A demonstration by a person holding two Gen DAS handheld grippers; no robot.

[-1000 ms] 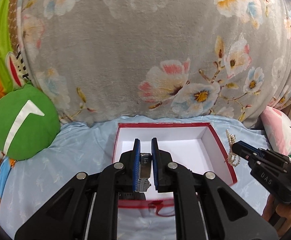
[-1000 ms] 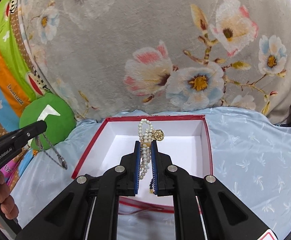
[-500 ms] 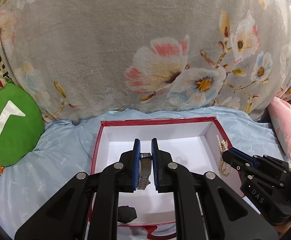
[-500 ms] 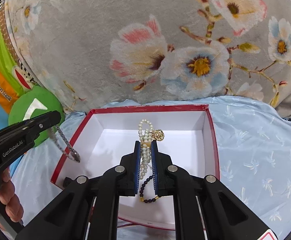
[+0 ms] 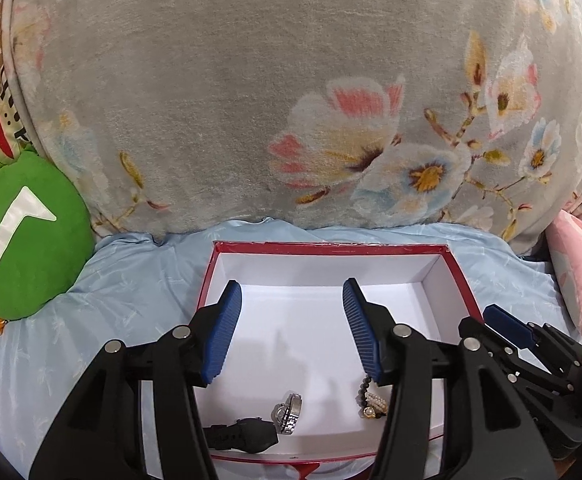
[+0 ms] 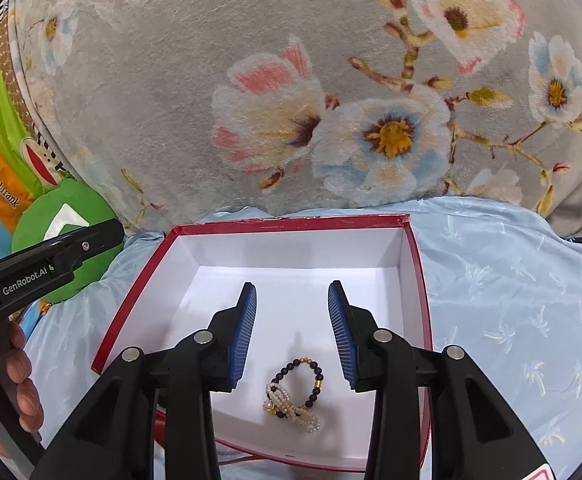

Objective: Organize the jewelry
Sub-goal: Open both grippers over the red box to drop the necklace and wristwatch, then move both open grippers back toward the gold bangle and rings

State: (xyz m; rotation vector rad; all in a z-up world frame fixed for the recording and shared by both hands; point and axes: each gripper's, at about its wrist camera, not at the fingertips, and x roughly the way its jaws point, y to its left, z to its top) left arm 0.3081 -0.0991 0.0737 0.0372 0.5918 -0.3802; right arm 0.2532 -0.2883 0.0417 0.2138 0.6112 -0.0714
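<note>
Floral blanket (image 5: 251, 120), green cushion (image 5: 23, 236), blue sheet (image 6: 511, 300)

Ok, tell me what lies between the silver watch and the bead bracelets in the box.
Nothing: in the left wrist view, only bare white box floor separates the silver watch from the bead bracelets.

In the left wrist view, the right finger of the left tongs (image 5: 293, 332) covers part of the bracelets (image 5: 372, 399), so their full shape cannot be told. The left finger covers one end of the black watch (image 5: 243, 434). The near wall of the box (image 5: 331, 247) is partly behind both fingers. In the right wrist view, the near left corner of the box (image 6: 291, 222) is hidden. The hand (image 6: 21, 384) is cut off by the left edge.
</note>
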